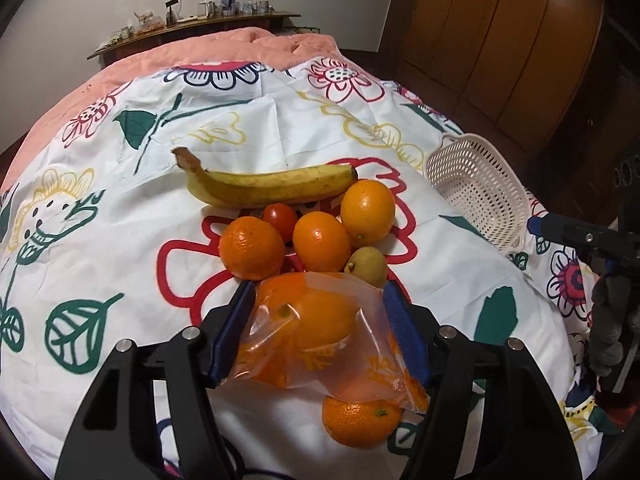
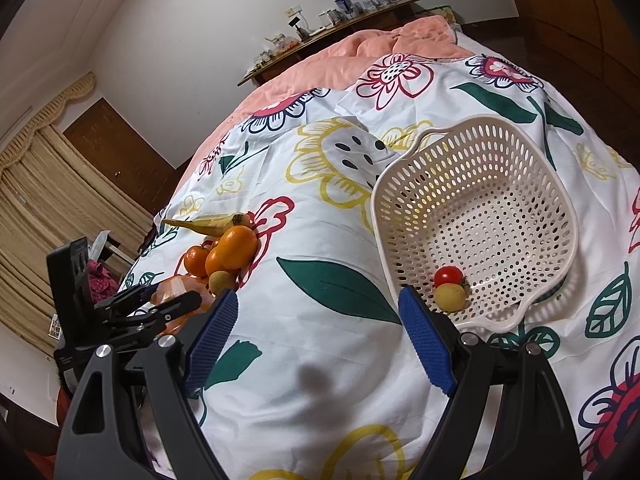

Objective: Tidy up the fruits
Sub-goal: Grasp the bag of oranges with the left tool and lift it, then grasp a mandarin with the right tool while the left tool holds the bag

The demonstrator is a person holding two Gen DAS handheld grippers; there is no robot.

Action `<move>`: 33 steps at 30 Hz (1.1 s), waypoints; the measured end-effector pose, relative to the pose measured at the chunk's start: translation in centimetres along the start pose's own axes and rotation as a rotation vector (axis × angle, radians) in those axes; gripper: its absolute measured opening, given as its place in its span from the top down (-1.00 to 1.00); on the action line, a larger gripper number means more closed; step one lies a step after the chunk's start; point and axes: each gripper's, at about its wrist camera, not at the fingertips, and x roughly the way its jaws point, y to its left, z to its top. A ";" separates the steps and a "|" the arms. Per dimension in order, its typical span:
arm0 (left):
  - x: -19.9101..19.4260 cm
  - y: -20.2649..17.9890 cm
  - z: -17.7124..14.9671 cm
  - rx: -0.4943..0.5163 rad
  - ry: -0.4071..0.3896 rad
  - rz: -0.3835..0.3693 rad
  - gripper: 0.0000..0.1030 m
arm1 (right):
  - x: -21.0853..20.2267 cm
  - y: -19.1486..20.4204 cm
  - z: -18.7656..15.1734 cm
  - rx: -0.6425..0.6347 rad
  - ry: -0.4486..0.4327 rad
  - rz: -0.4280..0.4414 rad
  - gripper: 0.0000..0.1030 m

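Observation:
On a floral bedsheet lies a pile of fruit: a banana (image 1: 272, 188), three oranges (image 1: 322, 242), a small tomato (image 1: 281, 220) and a small yellow-green fruit (image 1: 366, 266). My left gripper (image 1: 320, 332) is closed around a clear plastic bag holding an orange (image 1: 320, 320); another orange (image 1: 360, 420) lies under it. A white perforated basket (image 2: 476, 216) holds a tomato (image 2: 449, 276) and a small yellow fruit (image 2: 450, 298). My right gripper (image 2: 316, 336) is open and empty above the sheet, left of the basket's near rim. The left gripper also shows in the right wrist view (image 2: 160, 306).
A pink quilt (image 1: 224, 48) covers the far end of the bed, with a wooden shelf of small items (image 1: 192, 20) behind it. A wooden wardrobe (image 1: 500, 32) stands on the right. Curtains (image 2: 36, 200) and a door hang at the left.

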 end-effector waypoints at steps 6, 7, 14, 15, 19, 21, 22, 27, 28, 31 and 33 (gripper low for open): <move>-2.8 0.3 0.4 -0.020 -0.071 0.008 -0.31 | 0.0 1.2 0.0 -0.029 0.004 0.009 -0.59; -3.3 0.5 0.5 -0.026 -0.084 0.010 -0.31 | 0.0 1.4 0.0 -0.034 0.005 0.011 -0.59; -6.0 1.8 0.8 -0.071 -0.149 0.029 -0.31 | 0.2 3.9 -0.2 -0.094 0.022 0.034 -0.59; -6.4 2.1 0.7 -0.081 -0.158 0.034 -0.31 | 0.4 4.5 -0.3 -0.106 0.028 0.042 -0.59; -7.6 3.2 0.5 -0.114 -0.186 0.051 -0.31 | 1.1 6.5 -0.6 -0.147 0.063 0.079 -0.59; -8.1 3.8 0.3 -0.128 -0.199 0.056 -0.31 | 1.7 8.0 -0.9 -0.189 0.086 0.091 -0.59; -8.3 4.0 0.2 -0.133 -0.203 0.059 -0.31 | 2.0 8.7 -1.1 -0.211 0.098 0.096 -0.59; -9.0 4.9 -0.5 -0.162 -0.221 0.064 -0.31 | 4.1 12.7 -2.6 -0.324 0.183 0.118 -0.59; -9.2 5.0 -0.6 -0.167 -0.224 0.064 -0.31 | 4.5 13.3 -2.9 -0.347 0.200 0.117 -0.59; -9.5 5.4 -1.0 -0.178 -0.234 0.061 -0.31 | 5.9 15.1 -4.1 -0.415 0.253 0.111 -0.51; -9.7 5.7 -1.3 -0.184 -0.240 0.059 -0.31 | 6.9 15.9 -4.5 -0.441 0.294 0.109 -0.34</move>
